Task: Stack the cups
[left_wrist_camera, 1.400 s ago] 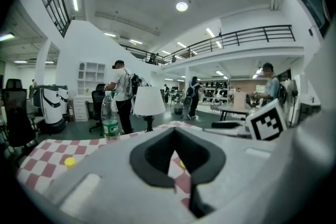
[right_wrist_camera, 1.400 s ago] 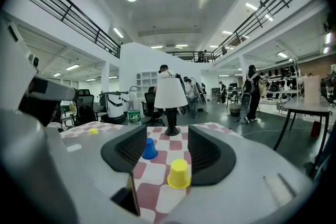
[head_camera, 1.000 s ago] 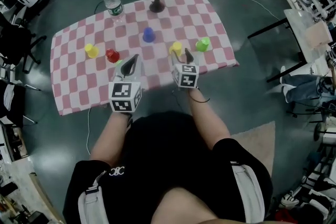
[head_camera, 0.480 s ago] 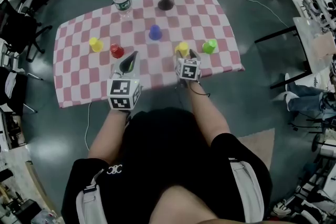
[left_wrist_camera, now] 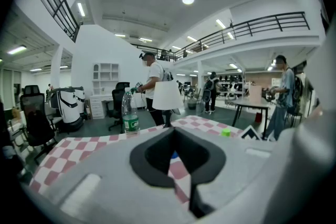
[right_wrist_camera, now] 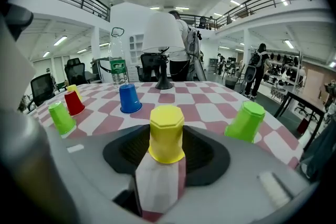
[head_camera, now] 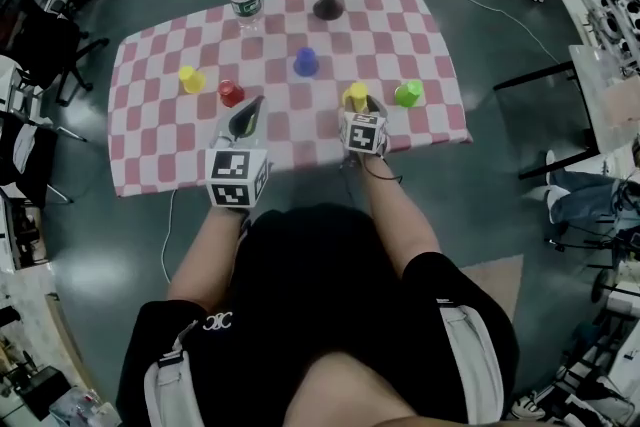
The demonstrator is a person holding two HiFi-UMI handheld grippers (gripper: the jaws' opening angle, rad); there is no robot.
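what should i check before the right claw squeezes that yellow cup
1. Yellow cup between the right claw's jaws: ok, centred.
2. Pads on the cup: not ok; the jaws have just been closing, but gaps show on both sides.
3. Cup upright, mouth down on the tablecloth: ok.
4. Neighbours clear: ok, the green cup to its right and the blue cup stand apart.
5. Left claw out of the way: ok, jaws together, empty.
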